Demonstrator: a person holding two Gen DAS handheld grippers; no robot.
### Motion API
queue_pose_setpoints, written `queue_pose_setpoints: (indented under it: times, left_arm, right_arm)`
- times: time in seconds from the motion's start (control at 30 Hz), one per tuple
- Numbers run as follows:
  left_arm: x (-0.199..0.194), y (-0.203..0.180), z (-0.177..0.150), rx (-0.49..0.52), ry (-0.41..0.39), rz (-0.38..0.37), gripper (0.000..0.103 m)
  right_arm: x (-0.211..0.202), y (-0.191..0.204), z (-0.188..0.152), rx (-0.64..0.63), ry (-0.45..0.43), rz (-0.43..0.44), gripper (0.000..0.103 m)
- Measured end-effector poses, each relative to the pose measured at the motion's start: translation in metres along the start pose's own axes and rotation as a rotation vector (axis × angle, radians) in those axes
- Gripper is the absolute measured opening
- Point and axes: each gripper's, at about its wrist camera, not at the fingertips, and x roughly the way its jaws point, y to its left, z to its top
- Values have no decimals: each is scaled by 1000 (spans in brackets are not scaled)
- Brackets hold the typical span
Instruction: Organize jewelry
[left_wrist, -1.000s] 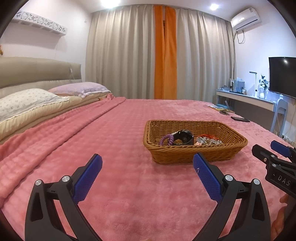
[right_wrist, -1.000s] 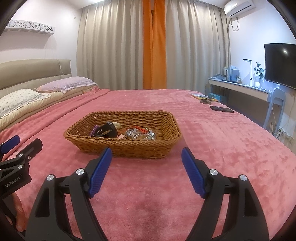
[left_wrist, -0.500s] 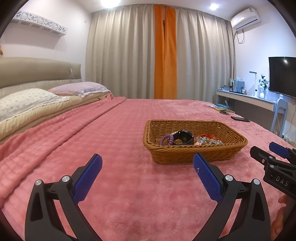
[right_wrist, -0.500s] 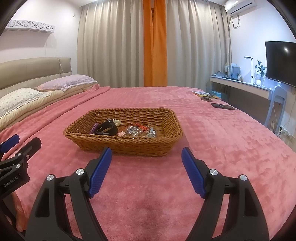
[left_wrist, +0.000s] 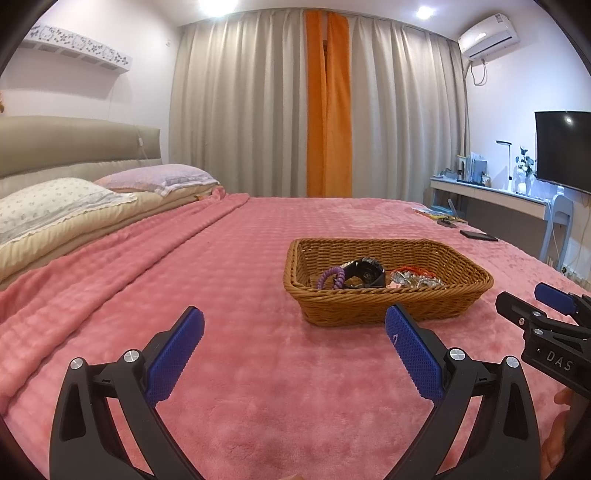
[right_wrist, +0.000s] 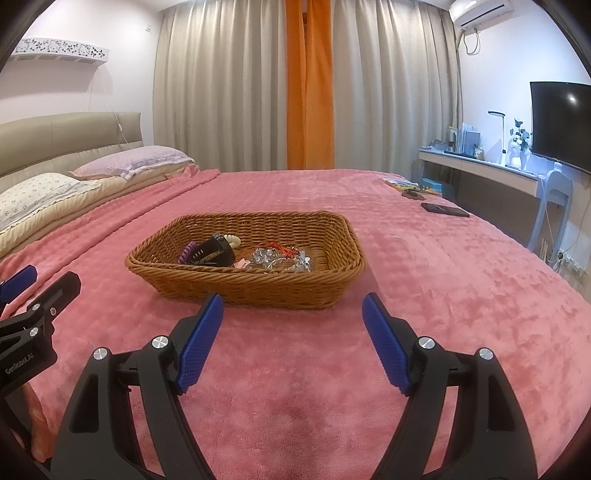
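A brown wicker basket rests on the pink bedspread. Inside lie a purple coiled band, a black watch, a cream coiled band, silvery jewelry and a red cord. My left gripper hovers open over the blanket, short of the basket and to its left. My right gripper stands open just before the basket's near wall. Nothing is between either pair of blue pads.
Two pillows and a padded headboard lie at the left. A dark phone and small flat items sit on the bed's far right. A desk, a chair and a wall screen stand at the right. Curtains hang behind.
The right wrist view has shifted slightly nearer the basket, which now sits a little lower and larger in it. The left gripper has not moved. Both grippers stay open.
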Motion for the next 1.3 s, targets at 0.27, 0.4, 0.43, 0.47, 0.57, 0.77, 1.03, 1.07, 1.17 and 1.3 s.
queue_pose_setpoints:
  times: [0.27, 0.4, 0.43, 0.47, 0.57, 0.77, 1.03, 1.07, 1.17, 1.3]
  left_arm:
    - [0, 0, 0, 2, 1, 0, 95]
    - [1, 1, -1, -2, 6, -2, 95]
    - [1, 1, -2, -3, 6, -3, 95]
    - [1, 1, -1, -2, 7, -3, 95]
    - [1, 2, -2, 1, 6, -2, 95]
    - [1, 2, -2, 4, 6, -2, 95]
    - [2, 2, -2, 9, 8, 0, 95]
    - [1, 2, -2, 11, 4, -2, 95]
    - [-2, 2, -3, 17, -5, 0, 95]
    - [-1, 2, -1, 7, 8, 1, 95]
  right_arm:
    - [1, -1, -1, 7, -3, 1, 79]
    - [1, -1, -1, 7, -3, 2, 79]
    - [1, -1, -1, 8, -2, 2, 79]
    - [1, -1, -1, 8, -2, 3, 79]
    - [1, -2, 0, 10, -2, 3, 79]
    - [1, -2, -1, 12, -2, 5, 79]
    - [1, -2, -1, 12, -1, 5, 79]
    - [1, -2, -1, 13, -1, 5, 79]
    - [1, -2, -1, 13, -1, 5, 79]
    - [1, -2, -1, 11, -1, 5, 79]
